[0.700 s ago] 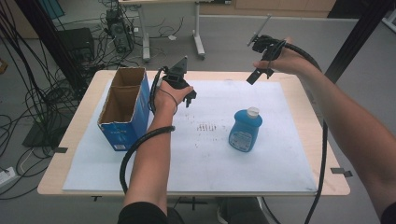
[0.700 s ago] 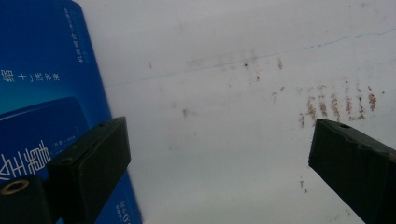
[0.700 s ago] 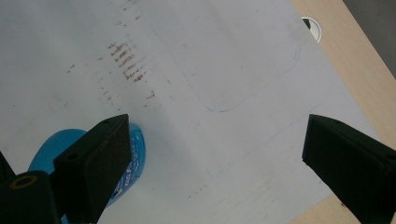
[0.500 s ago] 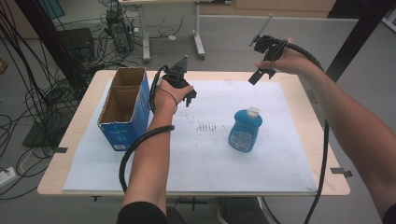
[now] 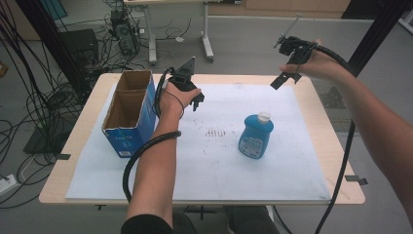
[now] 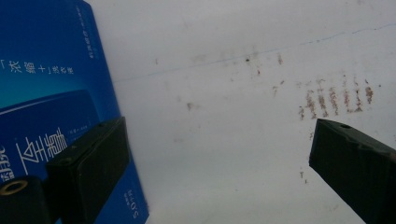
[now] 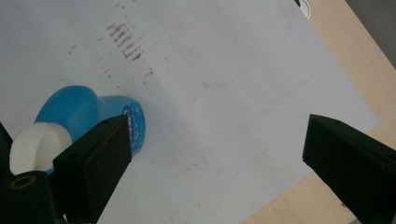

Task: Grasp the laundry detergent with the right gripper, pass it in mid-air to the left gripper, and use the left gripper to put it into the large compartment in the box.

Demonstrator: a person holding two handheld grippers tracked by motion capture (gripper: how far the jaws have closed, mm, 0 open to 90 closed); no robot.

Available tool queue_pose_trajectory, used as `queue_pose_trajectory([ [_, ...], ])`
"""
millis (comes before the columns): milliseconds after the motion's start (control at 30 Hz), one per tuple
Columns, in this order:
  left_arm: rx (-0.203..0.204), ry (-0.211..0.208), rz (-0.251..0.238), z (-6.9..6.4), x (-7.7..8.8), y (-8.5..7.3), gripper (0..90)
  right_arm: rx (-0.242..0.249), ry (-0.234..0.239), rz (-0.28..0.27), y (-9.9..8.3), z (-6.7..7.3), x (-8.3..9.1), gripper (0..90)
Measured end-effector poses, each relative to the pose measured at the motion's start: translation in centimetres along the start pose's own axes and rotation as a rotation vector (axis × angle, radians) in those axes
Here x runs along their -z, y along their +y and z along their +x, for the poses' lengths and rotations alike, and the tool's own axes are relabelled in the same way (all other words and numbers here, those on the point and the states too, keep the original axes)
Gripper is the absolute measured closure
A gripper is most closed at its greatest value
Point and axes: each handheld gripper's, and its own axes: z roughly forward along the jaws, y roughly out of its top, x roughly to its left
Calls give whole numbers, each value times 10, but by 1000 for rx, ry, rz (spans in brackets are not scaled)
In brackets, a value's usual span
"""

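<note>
Rounded glossy blue plastic bottle stands near rectangular cardboard box.

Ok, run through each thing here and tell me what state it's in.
Blue cardboard box: upright, top open, nothing visible inside.
Blue bottle: upright, white cap on.
Left gripper: open, holding nothing, beside the box.
Right gripper: open, holding nothing, above the table.

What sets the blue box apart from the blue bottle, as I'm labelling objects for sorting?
The cardboard box is tall, rectangular and open-topped, showing its brown inside; the bottle is shorter, rounded and closed with a white cap. The box stands at the sheet's left edge beside the left gripper; the bottle stands alone right of centre. Both are blue and upright.
</note>
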Motion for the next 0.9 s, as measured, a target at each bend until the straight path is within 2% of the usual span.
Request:
queue_pose_trajectory([
  [233, -11, -1, -11, -7, 5, -6, 56, -12, 8, -24, -29, 8, 14, 81],
  [400, -19, -4, -15, -10, 6, -8, 56, -14, 16, -37, -45, 13, 17, 81],
  [467, -22, -6, -22, -11, 7, -10, 56, -15, 19, -42, -57, 17, 18, 81],
  [667, -25, -4, -33, -8, 10, -12, 56, -19, 37, -59, -77, 22, 16, 78],
  [733, -25, -5, -34, -6, 10, -15, 56, -26, 45, -77, -92, 26, 15, 75],
  [767, -25, -5, -34, -6, 10, -15, 56, -26, 45, -77, -92, 26, 15, 75],
  [900, -27, -4, -33, -4, 9, -18, 56, -24, 48, -117, -114, 33, 14, 73],
])
